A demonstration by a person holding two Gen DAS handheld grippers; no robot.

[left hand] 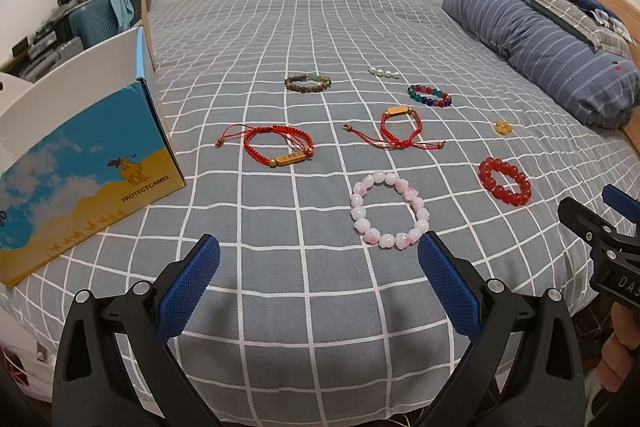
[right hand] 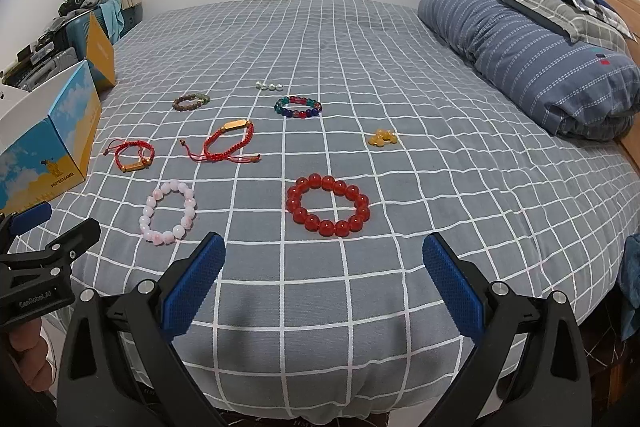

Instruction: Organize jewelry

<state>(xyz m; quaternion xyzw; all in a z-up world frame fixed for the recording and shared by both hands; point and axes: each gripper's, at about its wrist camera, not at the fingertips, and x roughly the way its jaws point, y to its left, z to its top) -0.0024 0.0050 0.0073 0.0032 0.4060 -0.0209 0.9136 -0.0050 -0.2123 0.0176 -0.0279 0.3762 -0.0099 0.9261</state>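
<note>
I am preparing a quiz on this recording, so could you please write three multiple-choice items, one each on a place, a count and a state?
1. Where is the open blue-and-yellow cardboard box?
A. at the bed's left edge
B. against the striped pillow
C. on the floor

2. How many red braided cord bracelets with gold bar charms lie on the grey checked bedspread?
A. one
B. two
C. four

3. What state is the left tool in?
A. shut on the pink bead bracelet
B. shut on nothing
C. open

Answers:
1 A: it stands on the bedspread at far left.
2 B: one near the box, another to its right.
3 C: its blue pads are spread wide, with the pink bead bracelet lying untouched on the bedspread.
</note>
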